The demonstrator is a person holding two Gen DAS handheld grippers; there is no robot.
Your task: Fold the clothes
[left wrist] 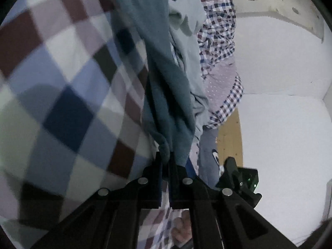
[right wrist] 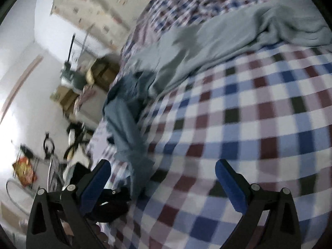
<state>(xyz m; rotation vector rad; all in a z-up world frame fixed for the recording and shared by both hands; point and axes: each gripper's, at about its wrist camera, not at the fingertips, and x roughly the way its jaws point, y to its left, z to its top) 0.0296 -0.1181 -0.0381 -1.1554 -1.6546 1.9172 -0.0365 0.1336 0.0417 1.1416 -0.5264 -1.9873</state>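
Observation:
My left gripper (left wrist: 166, 157) is shut on a bunched edge of a teal-blue garment (left wrist: 157, 72), which stretches away from the jaws up the middle of the left wrist view. The same garment (right wrist: 128, 124) shows in the right wrist view, pulled in a taut strip over the checked bedspread (right wrist: 249, 124) toward the other gripper at the lower left. A paler grey-green cloth (right wrist: 228, 41) lies crumpled behind it, and shows beside the garment in the left wrist view (left wrist: 186, 27). My right gripper (right wrist: 164, 170) is wide open and empty, just above the bedspread.
The checked bedspread (left wrist: 62, 93) fills the left of the left wrist view. A white wall (left wrist: 280, 83) and a wooden bed edge (left wrist: 228, 141) are on the right. Cluttered boxes and household items (right wrist: 68, 95) stand beside the bed at the left.

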